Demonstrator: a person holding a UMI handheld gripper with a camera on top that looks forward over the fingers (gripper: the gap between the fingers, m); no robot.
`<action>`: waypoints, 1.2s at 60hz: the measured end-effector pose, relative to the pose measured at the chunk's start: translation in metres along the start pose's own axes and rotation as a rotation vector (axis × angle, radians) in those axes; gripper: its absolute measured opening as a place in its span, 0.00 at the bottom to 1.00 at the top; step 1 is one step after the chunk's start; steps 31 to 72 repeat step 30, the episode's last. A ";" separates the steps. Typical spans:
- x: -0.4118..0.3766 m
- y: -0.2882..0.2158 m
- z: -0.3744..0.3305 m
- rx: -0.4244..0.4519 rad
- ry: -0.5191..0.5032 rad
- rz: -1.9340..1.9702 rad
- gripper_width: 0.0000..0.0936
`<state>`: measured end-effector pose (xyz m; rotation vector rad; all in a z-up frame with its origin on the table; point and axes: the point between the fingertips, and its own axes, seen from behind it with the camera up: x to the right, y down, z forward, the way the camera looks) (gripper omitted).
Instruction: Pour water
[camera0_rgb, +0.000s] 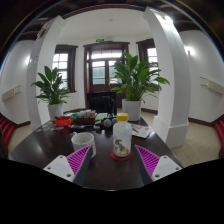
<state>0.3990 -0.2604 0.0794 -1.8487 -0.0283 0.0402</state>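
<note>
While our tool (102, 160) hangs open, gripping nothing | bottle (122, 137) stands upright on bench (40, 143), just ahead between the fingers | cup (82, 143) beside it, we judge, positioned to receive water.

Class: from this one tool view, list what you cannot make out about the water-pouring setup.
- Bottle: its water level, too small, label covers it.
- Cup: its contents, seen from the side, wall hides the inside.
- Items at the table's far end: too small to identify.
- Tool: open, holding nothing.
</note>
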 end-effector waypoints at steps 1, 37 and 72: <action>-0.001 0.000 -0.002 -0.002 0.000 0.003 0.89; 0.008 -0.021 -0.040 0.028 0.080 0.011 0.87; 0.008 -0.021 -0.040 0.028 0.080 0.011 0.87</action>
